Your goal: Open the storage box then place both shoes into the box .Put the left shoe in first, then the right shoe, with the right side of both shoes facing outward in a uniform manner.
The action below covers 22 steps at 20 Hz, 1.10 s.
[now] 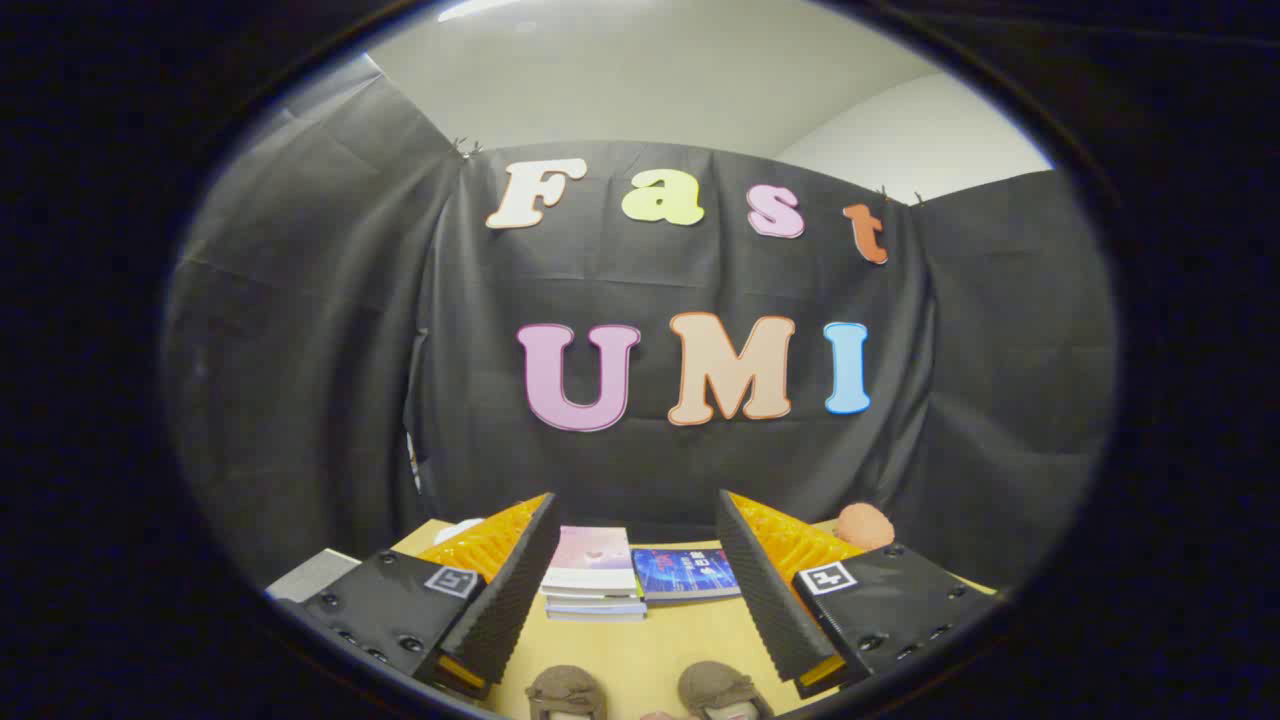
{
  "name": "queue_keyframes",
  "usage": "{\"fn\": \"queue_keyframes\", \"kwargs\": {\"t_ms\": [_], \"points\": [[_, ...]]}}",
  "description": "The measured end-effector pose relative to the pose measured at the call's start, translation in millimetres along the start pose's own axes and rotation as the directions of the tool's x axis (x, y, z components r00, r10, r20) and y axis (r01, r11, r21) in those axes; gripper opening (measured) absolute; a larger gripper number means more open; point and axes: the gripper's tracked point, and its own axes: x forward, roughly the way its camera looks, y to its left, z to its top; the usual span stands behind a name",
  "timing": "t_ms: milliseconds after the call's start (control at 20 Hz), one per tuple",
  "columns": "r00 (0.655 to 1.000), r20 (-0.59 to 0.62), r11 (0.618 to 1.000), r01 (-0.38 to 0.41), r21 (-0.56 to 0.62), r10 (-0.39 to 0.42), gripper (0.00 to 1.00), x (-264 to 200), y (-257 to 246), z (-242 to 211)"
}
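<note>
A: You've got the tongs [637, 585] spread wide and grasping nothing, both fingers angled out over the pale wooden surface [650, 650].

B: Makes sense for a start. You're held high and level, so most of what lies ahead of you is booth wall, not work.

A: Where are the shoes, then?

B: Right under you, between the fingers and nearer than their tips: two brown rounded fuzzy shoe tops, the left-hand brown shoe [566, 692] and the right-hand brown shoe [724, 689], side by side and a little apart. Which is the left shoe and which the right I can't tell from here.

A: And the storage box?

B: I can't pick it out. There's a grey flat edge [312, 575] beyond your left finger, but I can't say what it is. My guess is you'll need to tip down and find the box before touching either shoe, since the lid comes first.

A: What else sits on the surface?

B: Beyond the fingertips, a small stack of books with a pink cover on top [592, 575], and just beside it a flat blue-covered book [686, 574]. Past your right finger, a soft pinkish-orange lump [865, 525] near the back.

A: The room?

B: Black cloth [300, 350] draped on three sides, white ceiling [650, 80] above, a bright strip of light overhead.
</note>
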Motion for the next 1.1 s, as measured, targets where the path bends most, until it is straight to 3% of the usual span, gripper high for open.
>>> {"fn": "queue_keyframes", "kwargs": {"t_ms": [700,900,1100], "points": [[0.992,-0.106,0.997,-0.069,0.033,0.072,0.99,-2,39,-37],[0.964,-0.216,0.987,-0.137,0.086,0.153,0.98,-7,69,-75],[0.912,-0.333,0.967,-0.194,0.165,0.24,0.98,-16,99,-119]]}}
